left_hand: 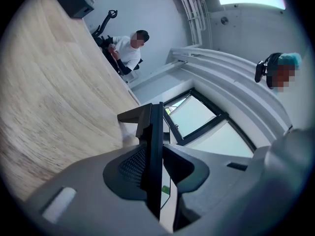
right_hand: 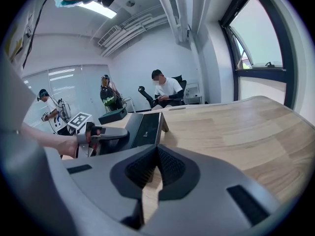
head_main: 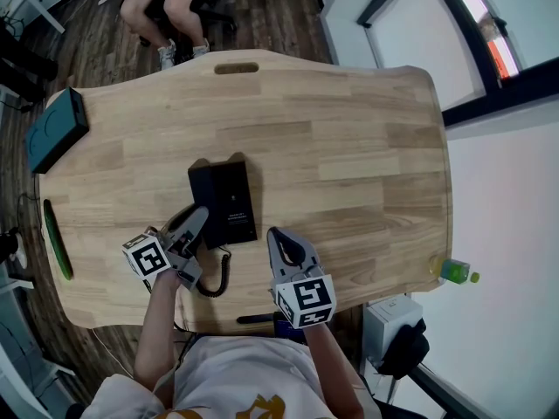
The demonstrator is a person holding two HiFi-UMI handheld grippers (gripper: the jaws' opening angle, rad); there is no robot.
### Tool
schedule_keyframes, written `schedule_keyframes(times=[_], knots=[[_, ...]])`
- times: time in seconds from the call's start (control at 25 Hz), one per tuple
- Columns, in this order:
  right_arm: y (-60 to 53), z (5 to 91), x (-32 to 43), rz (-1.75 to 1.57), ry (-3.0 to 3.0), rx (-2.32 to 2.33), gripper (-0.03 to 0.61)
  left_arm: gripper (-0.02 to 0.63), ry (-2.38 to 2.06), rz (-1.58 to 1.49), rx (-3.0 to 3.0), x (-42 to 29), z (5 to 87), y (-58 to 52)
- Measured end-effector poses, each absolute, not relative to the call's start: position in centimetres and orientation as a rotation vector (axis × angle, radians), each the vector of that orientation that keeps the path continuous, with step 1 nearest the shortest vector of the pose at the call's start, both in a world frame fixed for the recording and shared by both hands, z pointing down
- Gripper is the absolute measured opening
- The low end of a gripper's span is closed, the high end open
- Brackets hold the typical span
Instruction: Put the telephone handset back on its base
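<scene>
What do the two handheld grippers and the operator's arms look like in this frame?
Both the left gripper and right gripper have grey moulded bodies with dark textured pads. Each carries a white cube with black square markers. The forearms are bare; the person wears a white T-shirt with an orange print.

We're in a bright office rm w/ a pale wooden table (head_main: pixel 367 129), cable slot (head_main: pixel 237 68) cut near its far edge, standing on dark plank floor (head_main: pixel 87 24). We see white walls (right_hand: pixel 142 53), a big black-framed window (right_hand: pixel 256 33) along the right side, and a strip light (left_hand: pixel 251 0) & white pipes (right_hand: pixel 170 9) up on the ceiling. At the far end there's a black office chair (right_hand: pixel 180 80) w/ a person seated in it.
</scene>
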State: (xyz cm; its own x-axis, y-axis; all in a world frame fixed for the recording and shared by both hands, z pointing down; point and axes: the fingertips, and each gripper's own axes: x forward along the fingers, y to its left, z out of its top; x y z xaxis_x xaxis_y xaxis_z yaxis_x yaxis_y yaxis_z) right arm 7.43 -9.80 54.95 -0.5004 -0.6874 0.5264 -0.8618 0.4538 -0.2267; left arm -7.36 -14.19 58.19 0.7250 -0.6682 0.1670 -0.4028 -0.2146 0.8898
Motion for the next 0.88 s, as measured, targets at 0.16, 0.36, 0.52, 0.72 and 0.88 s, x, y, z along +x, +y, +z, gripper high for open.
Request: schedule_keyframes(times=[0.16,0.36,0.52,0.72,0.88], knots=[[-9.7,54.9,7.5,0.669,-2.350,1.312,0.003,0.123,-0.919,-0.202,1.899,-7.7,58.8,-14.3],[-9.7,54.8,7.8,0.670,-2.350,1.314,0.003,0.127,-0.917,-0.195,1.897,-7.9,58.7,-14.3],[-9.6,55.0,7.8,0.673,-2.351,1.309,0.003,0.127,-0.891,-0.259,1.858,-8.8,57.6,-14.8],[-9.4,55.3,7.8,0.679,-2.353,1.297,0.003,0.072,-0.787,-0.201,1.910,-8.2,57.1,-14.7],[-9.4,55.3,7.8,0.679,-2.355,1.291,0.003,0.071,-0.707,-0.214,1.912,-8.2,57.1,-14.6]])
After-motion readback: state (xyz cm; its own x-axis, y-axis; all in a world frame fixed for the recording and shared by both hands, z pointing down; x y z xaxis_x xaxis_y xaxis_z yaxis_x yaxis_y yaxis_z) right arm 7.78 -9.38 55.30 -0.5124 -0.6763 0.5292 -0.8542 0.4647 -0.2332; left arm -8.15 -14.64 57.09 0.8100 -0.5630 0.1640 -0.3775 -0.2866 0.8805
